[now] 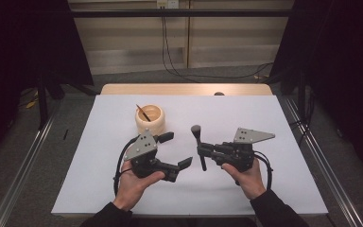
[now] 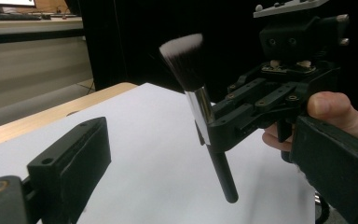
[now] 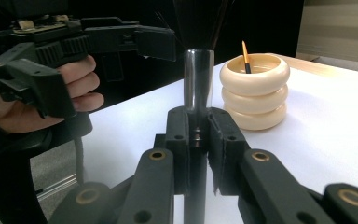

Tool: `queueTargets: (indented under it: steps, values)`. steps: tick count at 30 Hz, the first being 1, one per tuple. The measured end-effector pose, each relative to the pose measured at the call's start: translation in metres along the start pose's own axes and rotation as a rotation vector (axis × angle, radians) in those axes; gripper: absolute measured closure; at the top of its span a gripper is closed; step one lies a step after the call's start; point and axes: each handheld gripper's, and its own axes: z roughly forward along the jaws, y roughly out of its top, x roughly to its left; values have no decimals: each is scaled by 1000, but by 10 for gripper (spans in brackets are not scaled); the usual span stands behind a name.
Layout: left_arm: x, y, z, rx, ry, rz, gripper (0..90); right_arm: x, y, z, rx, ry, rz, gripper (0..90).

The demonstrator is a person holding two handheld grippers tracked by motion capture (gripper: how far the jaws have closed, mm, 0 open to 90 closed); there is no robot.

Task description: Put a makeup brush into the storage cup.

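- The right tool (image 1: 202, 150) is held in the person's right hand (image 1: 246, 176) at about 4 o'clock from the middle of the table (image 1: 283, 189), the forearm coming in from the lower edge of the high view.
- Its body lies roughly level and points toward 9 o'clock, with the grey three-cornered plate (image 1: 251, 135) on top.
- Its jaws are clenched on a makeup brush (image 1: 200, 146), gripping the silver ferrule and upper handle; in the right gripper view the two pads press on the shaft from both sides.
- The makeup brush stands nearly upright above the white table cover, bristle head (image 2: 182, 55) up and leaning slightly, the black handle end (image 2: 226, 182) hanging below the jaws and clear of the surface.
- The left tool (image 1: 176, 150) sits in the person's left hand (image 1: 133, 182) at about 7 o'clock from the table's middle, palm cupped under the body, fingers wrapped around the grip.
- It points toward 3 o'clock, facing the brush, tilted a little upward.
- Its jaws are released and stand wide apart, nothing between them; the brush is near but apart from them.
- A cream ribbed holder (image 1: 150, 119) stands at about 11 o'clock from the table's middle, just beyond the left tool, with a thin brush (image 1: 143, 112) leaning inside it.
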Motion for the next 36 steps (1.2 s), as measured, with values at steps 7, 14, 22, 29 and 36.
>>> queueTargets:
  steps: [7, 14, 22, 29, 36]
  values:
    - [5, 7, 7, -5, -2, -27, 63, 1, -1, 2, 8, -2, -2, 788]
    - [10, 15, 18, 11, 11, -4, 136, 2, -1, 3, 3, 3, 1, 789]
    - [13, 17, 30, 41, -8, -35, 283, 2, -1, 3, 6, -4, -2, 788]
    - [15, 16, 36, 61, -12, -76, 401, 2, -2, 4, 6, -6, 1, 789]
    - [15, 13, 41, 78, -38, -105, 501, 2, -2, 4, 4, -6, -1, 788]
